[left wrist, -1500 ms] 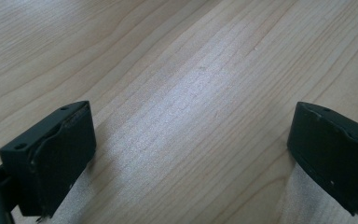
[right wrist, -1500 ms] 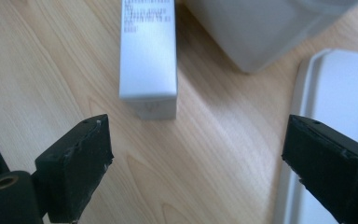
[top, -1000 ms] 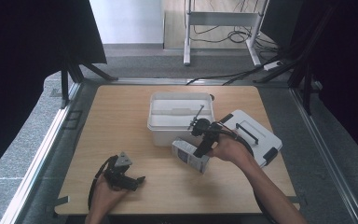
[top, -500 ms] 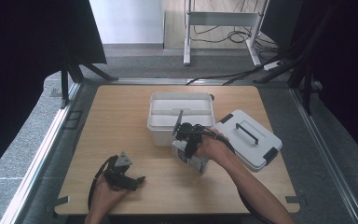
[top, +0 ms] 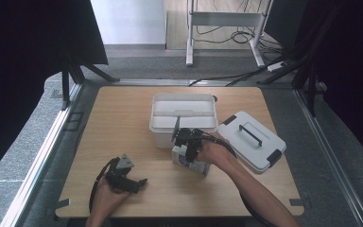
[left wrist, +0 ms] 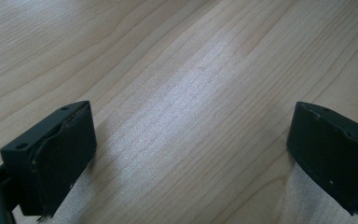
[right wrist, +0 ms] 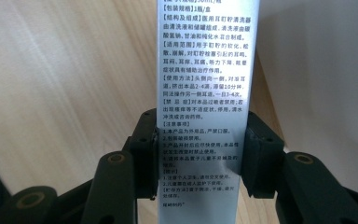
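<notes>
Right gripper point(right wrist: 198, 158): I see its jaws, just closing, clamped on the printed carton point(right wrist: 205, 93) (apparently pressing).
Carton: frame centre, before the white bin point(top: 184, 113).
Left gripper point(left wrist: 191, 154): spread wide over the table point(left wrist: 168, 70).

Hidden and cut-off parts

The printed carton point(right wrist: 204, 93) runs off the right gripper view's top and bottom edges; from above, the right tongs point(top: 185, 142) and hand cover most of it. The bin point(top: 183, 116) has an interior too washed-out to read.
</notes>
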